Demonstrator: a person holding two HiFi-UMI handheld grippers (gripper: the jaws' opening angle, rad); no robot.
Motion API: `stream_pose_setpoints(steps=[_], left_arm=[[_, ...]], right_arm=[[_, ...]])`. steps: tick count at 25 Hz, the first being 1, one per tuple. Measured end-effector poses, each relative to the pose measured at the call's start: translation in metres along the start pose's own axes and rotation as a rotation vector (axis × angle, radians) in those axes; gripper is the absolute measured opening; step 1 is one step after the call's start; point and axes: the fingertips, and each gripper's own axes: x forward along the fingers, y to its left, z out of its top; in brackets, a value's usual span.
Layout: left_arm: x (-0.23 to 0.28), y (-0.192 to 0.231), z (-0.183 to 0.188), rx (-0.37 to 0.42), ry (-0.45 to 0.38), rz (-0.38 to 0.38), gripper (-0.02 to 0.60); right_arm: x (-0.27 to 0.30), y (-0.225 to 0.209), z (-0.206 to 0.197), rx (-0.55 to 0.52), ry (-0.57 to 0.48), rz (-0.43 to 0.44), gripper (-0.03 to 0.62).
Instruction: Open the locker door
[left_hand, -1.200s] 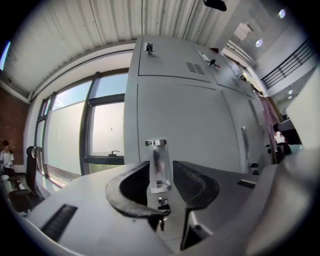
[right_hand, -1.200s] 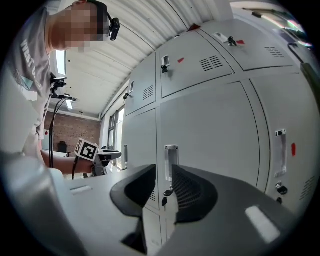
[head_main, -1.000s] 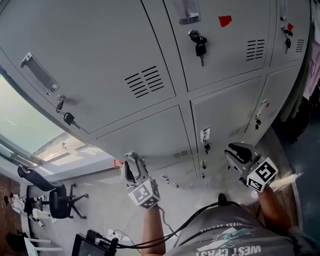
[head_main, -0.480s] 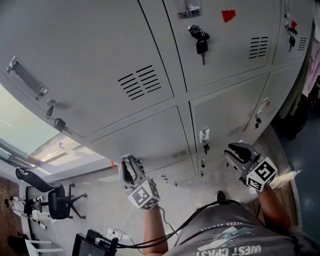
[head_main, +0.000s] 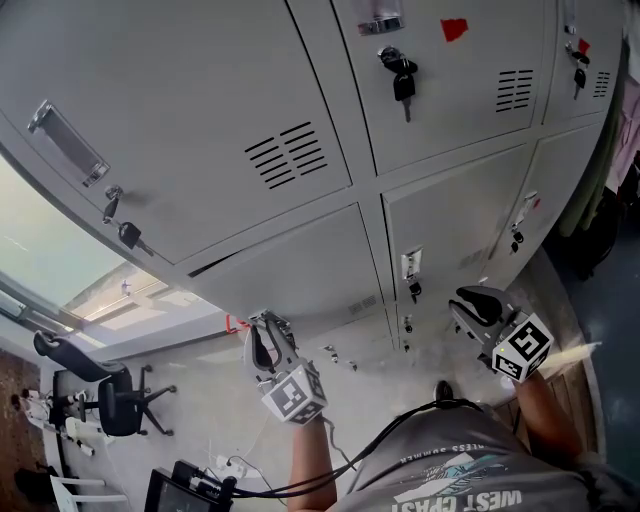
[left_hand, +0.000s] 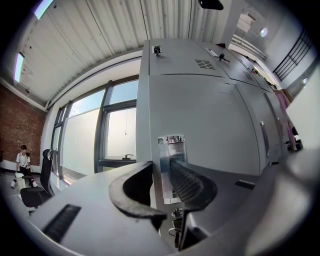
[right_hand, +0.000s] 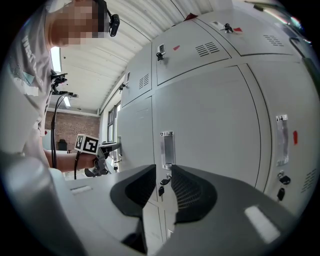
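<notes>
locker door (head_main: 290, 262) | edge ajar (thin gap) | left gripper (head_main: 265, 338) clamps it

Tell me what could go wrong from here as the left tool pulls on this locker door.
1. The left tool appears clamped only on the thin pull handle at the door's edge, so an angled pull may slip it off.
2. The key hangs just below the jaws and could snag on them.
3. The door looks barely ajar. If it swings out, it may meet the open right tool waiting alongside.
</notes>
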Motion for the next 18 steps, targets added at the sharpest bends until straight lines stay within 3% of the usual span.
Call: stream_pose_setpoints(steps=[18], left_arm=[[-0.057,-0.009,0.007,0.006,-0.017,-0.052,0.1]], right_arm=[[-0.027,0.01,-0.013,0.015,0.011,-0.031,0.086]])
